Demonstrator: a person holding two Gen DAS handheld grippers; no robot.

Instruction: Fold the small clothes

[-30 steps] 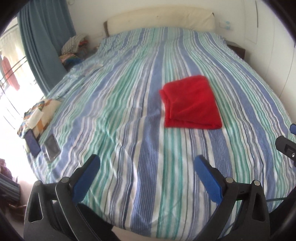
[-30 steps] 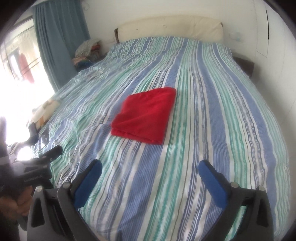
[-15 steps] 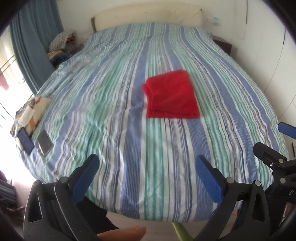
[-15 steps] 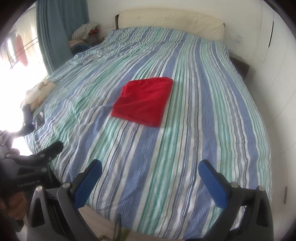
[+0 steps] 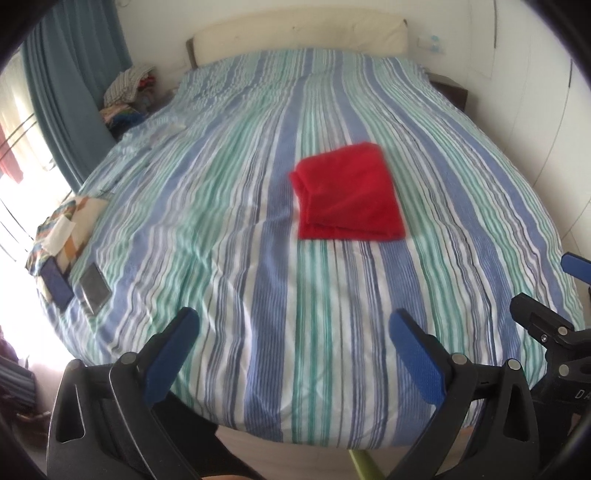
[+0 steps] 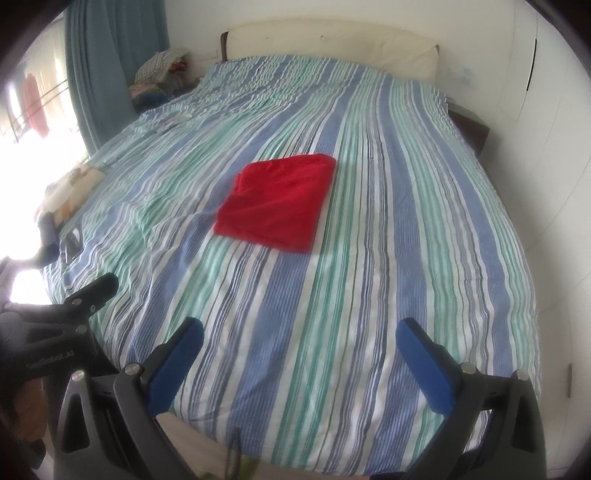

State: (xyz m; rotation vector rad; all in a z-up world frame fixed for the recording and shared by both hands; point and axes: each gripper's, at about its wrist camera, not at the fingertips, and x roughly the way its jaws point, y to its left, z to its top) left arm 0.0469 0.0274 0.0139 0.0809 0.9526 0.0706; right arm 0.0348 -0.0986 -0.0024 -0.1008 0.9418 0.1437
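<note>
A red garment point(image 5: 349, 192) lies folded into a flat rectangle on the striped bedspread point(image 5: 229, 206), around the middle of the bed. It also shows in the right wrist view point(image 6: 279, 201). My left gripper point(image 5: 295, 328) is open and empty, held back over the bed's near edge, well short of the garment. My right gripper point(image 6: 303, 338) is open and empty too, also over the near edge. Each gripper shows at the edge of the other's view: the right one point(image 5: 546, 325) and the left one point(image 6: 74, 302).
Two phones point(image 5: 74, 288) and a patterned cloth point(image 5: 62, 229) lie at the bed's left edge. A pile of clothes point(image 5: 125, 92) sits by the blue curtain point(image 5: 74, 92). A cream headboard point(image 5: 299, 29) and a white wall point(image 5: 535, 92) bound the bed.
Both grippers have pulled back from the bed, so more of its near edge and the floor shows. The red garment has stayed folded in place.
</note>
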